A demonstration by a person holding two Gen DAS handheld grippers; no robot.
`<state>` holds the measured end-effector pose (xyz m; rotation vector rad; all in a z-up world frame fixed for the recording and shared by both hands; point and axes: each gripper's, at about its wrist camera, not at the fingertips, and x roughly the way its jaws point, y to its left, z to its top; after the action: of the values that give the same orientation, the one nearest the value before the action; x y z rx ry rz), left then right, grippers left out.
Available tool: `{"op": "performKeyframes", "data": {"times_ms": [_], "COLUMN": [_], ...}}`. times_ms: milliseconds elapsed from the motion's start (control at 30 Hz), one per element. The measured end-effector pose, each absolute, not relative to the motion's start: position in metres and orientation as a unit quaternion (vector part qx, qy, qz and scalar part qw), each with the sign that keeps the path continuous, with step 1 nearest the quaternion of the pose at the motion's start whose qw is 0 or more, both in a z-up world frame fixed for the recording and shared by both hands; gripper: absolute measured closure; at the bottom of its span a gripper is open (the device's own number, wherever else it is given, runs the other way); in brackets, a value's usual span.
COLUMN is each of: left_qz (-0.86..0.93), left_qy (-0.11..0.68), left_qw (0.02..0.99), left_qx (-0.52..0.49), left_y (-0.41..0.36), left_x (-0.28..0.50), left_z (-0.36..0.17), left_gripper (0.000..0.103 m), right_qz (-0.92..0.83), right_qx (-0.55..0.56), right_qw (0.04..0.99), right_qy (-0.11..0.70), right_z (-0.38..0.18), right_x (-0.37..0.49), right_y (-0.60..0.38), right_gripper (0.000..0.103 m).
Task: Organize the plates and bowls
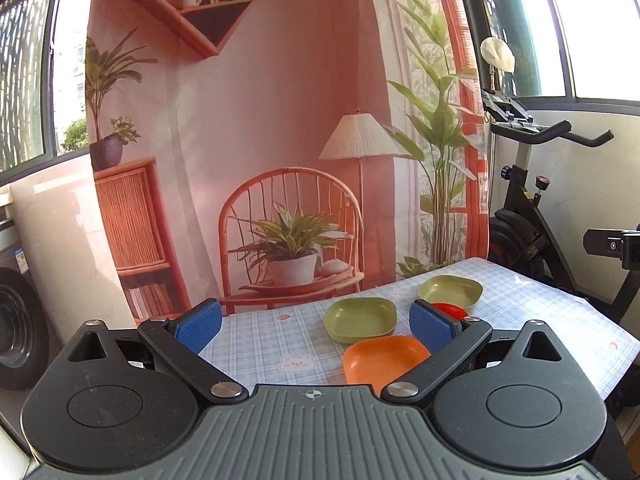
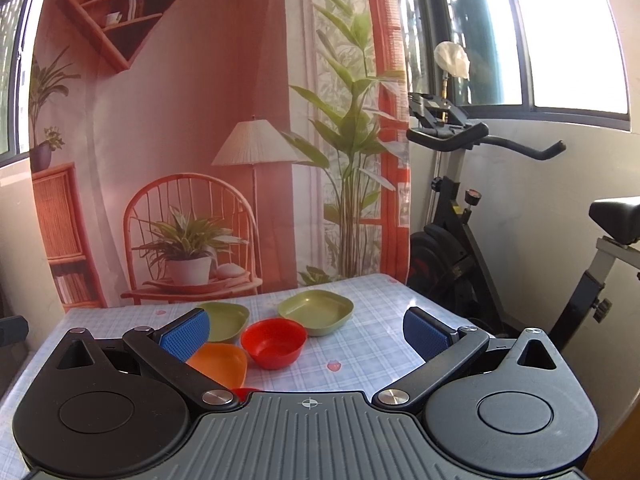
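Observation:
Two green square plates, an orange square plate and a red bowl stand on a table with a checked cloth. In the left wrist view the near green plate point(image 1: 360, 318) and the orange plate point(image 1: 382, 358) lie between the fingers of my left gripper point(image 1: 316, 326), which is open and empty. The far green plate point(image 1: 450, 290) and a sliver of the red bowl point(image 1: 450, 310) sit behind its right finger. In the right wrist view my right gripper point(image 2: 306, 330) is open above the red bowl point(image 2: 273, 343), with the orange plate point(image 2: 222, 362) and both green plates point(image 2: 226, 320) point(image 2: 316, 312) close by. A small red piece point(image 2: 242, 393) peeks out at the gripper body.
A printed backdrop point(image 1: 248, 140) of a room hangs behind the table's far edge. An exercise bike point(image 2: 460, 216) stands to the right of the table. The checked cloth point(image 2: 372, 344) is bare right of the dishes. The other gripper's black part point(image 1: 612, 246) shows at the right edge.

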<state>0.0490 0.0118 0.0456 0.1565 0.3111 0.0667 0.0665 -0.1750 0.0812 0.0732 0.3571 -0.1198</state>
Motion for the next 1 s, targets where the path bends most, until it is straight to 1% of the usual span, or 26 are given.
{"op": "performKeyframes", "data": {"times_ms": [100,233,400,500,600,667,733,767,833,867,933,1000], "left_qz": [0.041,0.038,0.045,0.028,0.030,0.024,0.000,-0.005,0.006,0.015,0.018,0.011], "left_qy": [0.145,0.142,0.150,0.159,0.186,0.230,0.265,0.282,0.308,0.319,0.339,0.360], "left_qw": [0.985,0.987,0.985,0.985,0.980,0.972,0.964,0.959,0.951,0.947,0.940,0.933], "left_qx": [0.080,0.061,0.074,0.062,0.057,0.039,0.020,0.017,0.025,0.029,0.020,0.005], "left_y": [0.018,0.031,0.043,0.055,0.063,0.072,0.080,0.084,0.088,0.090,0.098,0.107], "left_x": [0.068,0.086,0.111,0.127,0.146,0.156,0.160,0.162,0.166,0.168,0.170,0.173], "left_z": [0.059,0.070,0.067,0.060,0.045,0.027,0.006,-0.008,-0.031,-0.042,-0.060,-0.076], "left_gripper": [0.002,0.002,0.002,0.002,0.002,0.003,0.004,0.008,0.013,0.013,0.014,0.017], "right_qz": [-0.040,-0.012,0.003,0.004,-0.009,0.005,0.021,0.022,0.042,0.054,0.074,0.087], "right_qx": [0.042,0.104,0.123,0.134,0.134,0.133,0.110,0.095,0.069,0.066,0.070,0.072], "right_qw": [0.990,0.991,0.988,0.986,0.982,0.976,0.972,0.971,0.969,0.967,0.961,0.954], "right_qy": [0.128,0.086,0.095,0.095,0.131,0.171,0.209,0.218,0.233,0.240,0.257,0.280], "right_z": [0.096,0.101,0.091,0.069,0.042,0.021,0.004,-0.005,-0.025,-0.032,-0.046,-0.055], "right_x": [0.089,0.116,0.151,0.164,0.181,0.192,0.196,0.195,0.189,0.189,0.190,0.194], "right_y": [-0.174,-0.174,-0.160,-0.149,-0.140,-0.133,-0.121,-0.114,-0.099,-0.095,-0.089,-0.086], "right_gripper": [0.000,0.000,0.000,0.000,0.000,0.000,0.000,0.000,0.001,0.002,0.015,0.019]}}
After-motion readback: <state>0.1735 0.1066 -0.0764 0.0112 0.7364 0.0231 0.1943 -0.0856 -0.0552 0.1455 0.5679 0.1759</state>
